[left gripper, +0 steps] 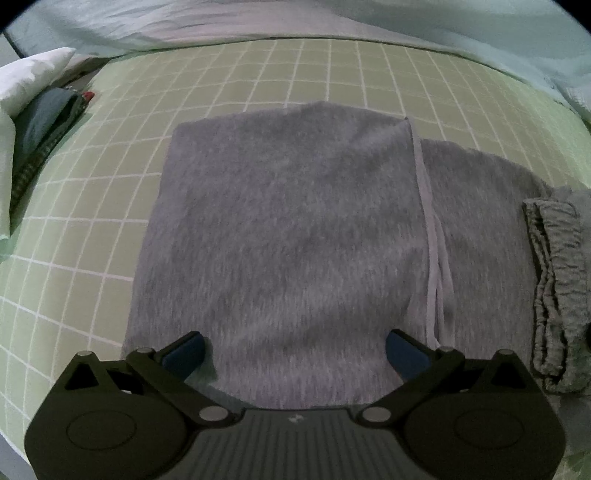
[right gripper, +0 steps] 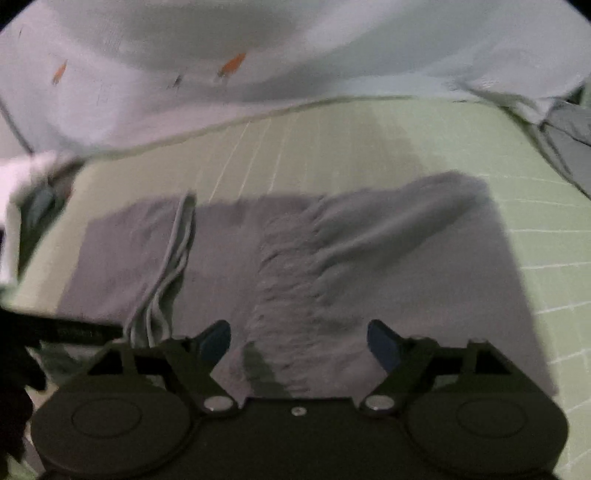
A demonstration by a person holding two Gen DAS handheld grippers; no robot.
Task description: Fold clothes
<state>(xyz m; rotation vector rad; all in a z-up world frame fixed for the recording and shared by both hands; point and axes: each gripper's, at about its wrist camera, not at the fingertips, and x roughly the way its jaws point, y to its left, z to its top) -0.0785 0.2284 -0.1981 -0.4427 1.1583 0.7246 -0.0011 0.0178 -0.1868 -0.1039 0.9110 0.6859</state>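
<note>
A grey garment lies flat on a green checked bedsheet, one part folded over with a pale hem strip running down it. Its gathered elastic waistband shows at the right edge. My left gripper is open and empty, hovering over the garment's near edge. In the right wrist view the same garment lies spread, with the gathered band down the middle and the hem strip at the left. My right gripper is open and empty over the near edge.
A pale bedcover lies bunched along the far side of the bed. A white pillow and dark folded cloth sit at the far left. The left gripper's dark body shows at the left edge of the right wrist view.
</note>
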